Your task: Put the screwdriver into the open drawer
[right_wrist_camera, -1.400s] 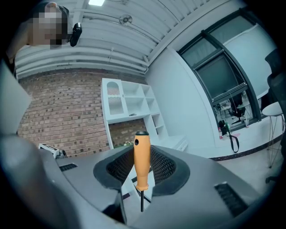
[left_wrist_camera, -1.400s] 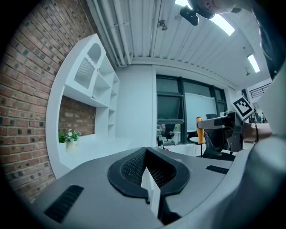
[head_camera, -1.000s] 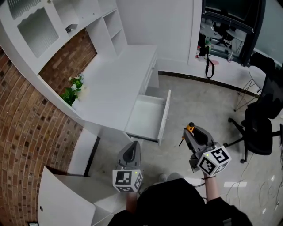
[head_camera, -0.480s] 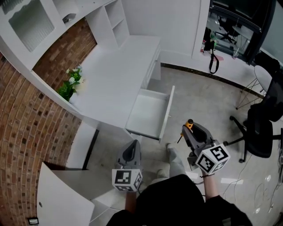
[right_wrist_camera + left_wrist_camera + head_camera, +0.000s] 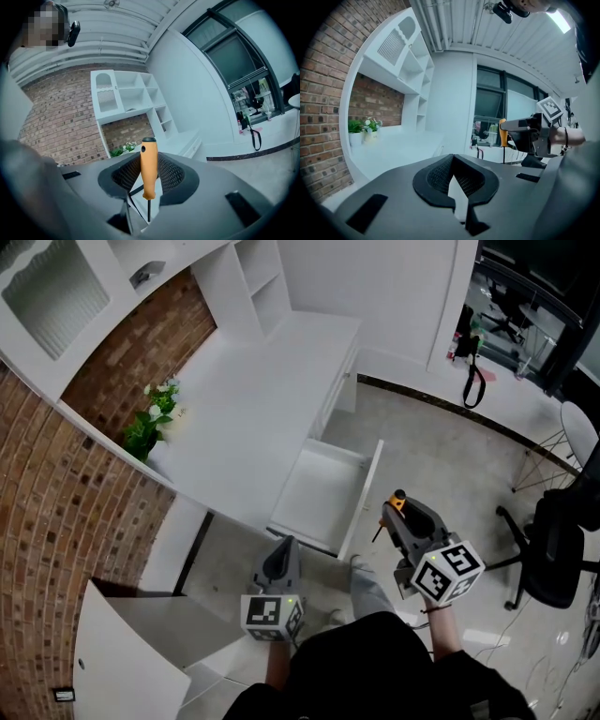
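The screwdriver (image 5: 398,503) has an orange handle (image 5: 148,171) and a thin dark shaft pointing down. My right gripper (image 5: 405,523) is shut on the handle and holds it upright, just right of the open white drawer (image 5: 323,491) and above the floor. The drawer's inside looks bare. My left gripper (image 5: 279,565) hovers low in front of the drawer's near corner, jaws a little apart with nothing between them (image 5: 457,190). The left gripper view also shows the right gripper (image 5: 525,135) with the orange handle (image 5: 502,133).
The drawer is pulled out of a long white desk (image 5: 253,413) with shelves above, set against a brick wall. A potted plant (image 5: 150,426) stands on the desk's left end. A black office chair (image 5: 562,554) is at the right, and a white cabinet door (image 5: 131,652) at the lower left.
Both grippers have come closer to the open drawer, which now lies nearer in the head view. The screwdriver stays upright in the right gripper.
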`<state>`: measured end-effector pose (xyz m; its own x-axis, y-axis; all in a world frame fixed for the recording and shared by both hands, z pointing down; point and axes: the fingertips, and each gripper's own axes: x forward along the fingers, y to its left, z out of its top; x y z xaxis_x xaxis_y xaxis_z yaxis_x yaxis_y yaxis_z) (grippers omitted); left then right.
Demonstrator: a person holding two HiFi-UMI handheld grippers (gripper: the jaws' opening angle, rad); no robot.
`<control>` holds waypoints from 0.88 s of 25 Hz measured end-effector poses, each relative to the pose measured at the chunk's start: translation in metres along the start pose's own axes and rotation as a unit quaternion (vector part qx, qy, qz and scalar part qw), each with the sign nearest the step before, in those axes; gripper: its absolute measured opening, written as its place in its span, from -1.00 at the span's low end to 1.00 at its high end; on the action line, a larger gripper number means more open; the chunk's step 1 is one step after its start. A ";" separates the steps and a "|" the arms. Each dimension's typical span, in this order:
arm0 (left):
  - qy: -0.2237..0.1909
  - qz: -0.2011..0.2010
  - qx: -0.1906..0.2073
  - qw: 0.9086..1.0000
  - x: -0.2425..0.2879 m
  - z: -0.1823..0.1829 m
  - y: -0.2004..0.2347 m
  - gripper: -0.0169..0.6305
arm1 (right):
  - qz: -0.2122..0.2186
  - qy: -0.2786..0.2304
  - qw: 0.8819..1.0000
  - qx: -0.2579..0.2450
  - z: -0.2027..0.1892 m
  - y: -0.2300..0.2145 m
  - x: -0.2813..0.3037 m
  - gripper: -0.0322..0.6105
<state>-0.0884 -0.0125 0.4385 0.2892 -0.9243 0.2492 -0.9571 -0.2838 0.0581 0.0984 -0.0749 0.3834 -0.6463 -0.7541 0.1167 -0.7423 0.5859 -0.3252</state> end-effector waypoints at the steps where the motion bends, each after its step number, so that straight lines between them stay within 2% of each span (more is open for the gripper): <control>1: 0.001 0.005 -0.004 1.000 0.007 0.001 0.001 -0.92 | 0.005 0.002 1.000 0.001 0.003 -0.006 0.008 -0.55; 14: 0.015 0.083 -0.047 0.995 0.080 0.009 0.013 -0.92 | 0.073 0.057 0.996 0.008 0.017 -0.064 0.095 -0.55; 18: 0.025 0.106 -0.067 0.992 0.096 0.004 0.015 -0.92 | 0.102 0.090 0.991 0.014 0.006 -0.070 0.116 -0.55; 22: 0.044 0.110 -0.076 0.990 0.113 -0.011 0.015 -0.92 | 0.115 0.120 0.986 0.013 -0.009 -0.080 0.139 -0.55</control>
<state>-0.0703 -0.1185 0.4783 0.0781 -0.9319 0.3542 -0.9902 -0.0314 0.1358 0.0662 -0.2242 0.4342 -0.8223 -0.5086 0.2553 -0.5689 0.7225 -0.3930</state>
